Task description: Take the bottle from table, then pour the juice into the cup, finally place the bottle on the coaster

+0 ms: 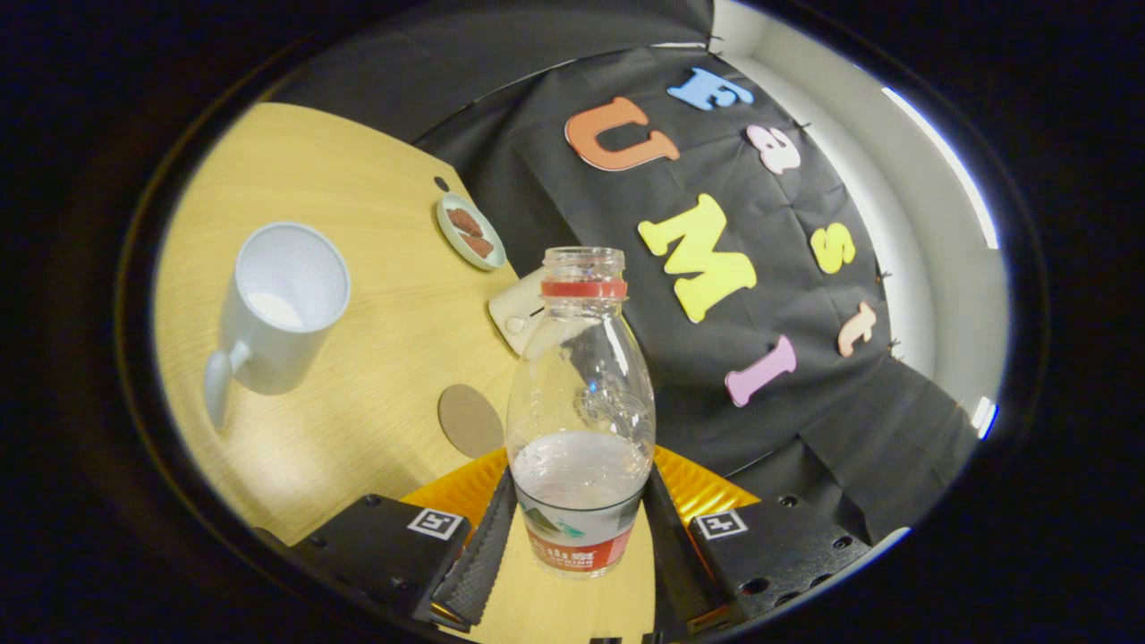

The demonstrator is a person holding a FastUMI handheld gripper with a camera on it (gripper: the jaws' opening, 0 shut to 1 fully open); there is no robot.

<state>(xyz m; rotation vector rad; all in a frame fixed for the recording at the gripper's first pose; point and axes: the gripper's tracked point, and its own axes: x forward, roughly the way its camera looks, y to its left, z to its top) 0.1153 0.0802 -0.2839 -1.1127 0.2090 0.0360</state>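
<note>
one big yellow wood tabletop [358, 179] holds all the things. it looks tipped in the picture, so i think the claw is leaning to one side.

the bottle [580, 394] is next in size. it is clear, has no cap, and has a red ring at its neck. some pale juice sits low inside it. it stands between the two fingers of the claw [580, 528], and both fingers press on its sides near the label, so the claw is holding the bottle.

the white cup [279, 309] stands off to the side, well apart from the bottle, toward the far edge of the tabletop. there may be a little something pale in its bottom, but i cannot tell for sure.

the small round coaster [469, 419] lies flat just beside the bottle, between it and the cup.

a little plate [470, 231] with two brown bits sits near the tabletop's far corner.

i think the taking step is done and the pouring step comes next. the bottle must go over to the cup and tip slowly so the mouth is above the cup.
</note>
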